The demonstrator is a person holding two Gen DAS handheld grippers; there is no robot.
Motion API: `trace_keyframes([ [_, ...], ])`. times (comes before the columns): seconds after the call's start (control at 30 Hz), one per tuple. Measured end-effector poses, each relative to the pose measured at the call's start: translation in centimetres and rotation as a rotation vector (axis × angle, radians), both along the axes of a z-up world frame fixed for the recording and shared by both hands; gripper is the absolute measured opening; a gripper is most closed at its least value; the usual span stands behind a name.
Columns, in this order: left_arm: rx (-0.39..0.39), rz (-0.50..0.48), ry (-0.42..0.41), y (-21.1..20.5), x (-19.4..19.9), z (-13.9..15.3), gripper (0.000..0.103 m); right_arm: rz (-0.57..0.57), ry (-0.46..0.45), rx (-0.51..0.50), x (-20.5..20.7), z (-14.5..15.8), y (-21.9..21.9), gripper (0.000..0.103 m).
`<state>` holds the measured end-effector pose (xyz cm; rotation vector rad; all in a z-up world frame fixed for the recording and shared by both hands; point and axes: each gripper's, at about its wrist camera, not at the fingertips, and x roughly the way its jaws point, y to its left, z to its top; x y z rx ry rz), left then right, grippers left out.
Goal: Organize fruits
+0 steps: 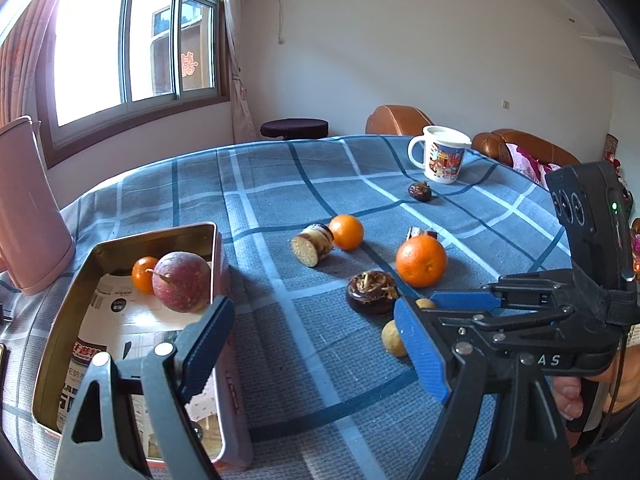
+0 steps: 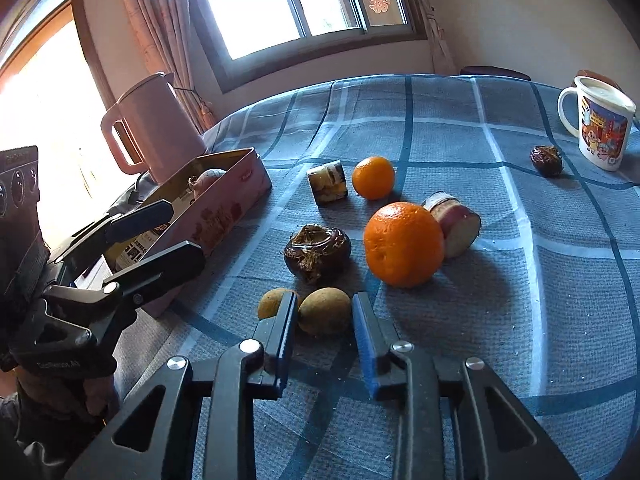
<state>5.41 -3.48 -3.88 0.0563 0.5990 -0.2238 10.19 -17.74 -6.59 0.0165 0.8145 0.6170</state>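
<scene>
A metal tin (image 1: pixel 68 312) holds a passion fruit (image 1: pixel 182 282) and a small orange (image 1: pixel 143 275). My left gripper (image 1: pixel 316 328) is open and empty over the tin's near right edge. On the cloth lie a big orange (image 2: pixel 402 244), a small orange (image 2: pixel 373 177), a dark water chestnut (image 2: pixel 318 252) and two brown longans (image 2: pixel 325 310) (image 2: pixel 272 303). My right gripper (image 2: pixel 325 312) is open with its fingers on either side of the right longan, which rests on the cloth. The right gripper also shows in the left wrist view (image 1: pixel 440 312).
A pink kettle (image 2: pixel 156 128) stands behind the tin. A printed mug (image 2: pixel 600 124) and a dark date (image 2: pixel 546 161) are at the far right. A cut sugarcane piece (image 2: pixel 328 182) and a cut sweet potato piece (image 2: pixel 458 222) lie among the oranges on the blue checked tablecloth (image 2: pixel 540 280).
</scene>
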Motion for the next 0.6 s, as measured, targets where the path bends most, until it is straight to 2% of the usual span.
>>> trace_keyframes([
  [0.13, 0.017, -0.019, 0.012, -0.5, 0.2, -0.2, 0.085, 0.005, -0.016, -0.038, -0.1, 0.1, 0.6, 0.031],
  [0.27, 0.031, -0.035, 0.016, -1.0, 0.2, -0.3, 0.084, 0.013, -0.024, -0.034, -0.2, 0.2, 0.4, 0.030],
  [0.4, 0.024, -0.052, 0.033, -1.2, 0.4, -0.4, 0.081, -0.026, -0.090, -0.031, -1.1, 0.8, -0.1, 0.030],
  [0.5, 0.024, -0.075, 0.051, -1.6, 0.6, -0.6, 0.075, -0.080, -0.140, -0.026, -1.7, 1.4, -0.8, 0.030],
  [0.57, 0.022, -0.105, 0.072, -2.1, 0.8, -0.8, 0.061, -0.106, -0.165, -0.033, -2.0, 1.7, -1.1, 0.030],
  [0.6, 0.019, -0.123, 0.087, -2.5, 0.9, -1.0, 0.059, -0.115, -0.175, -0.039, -2.1, 1.8, -1.2, 0.030],
])
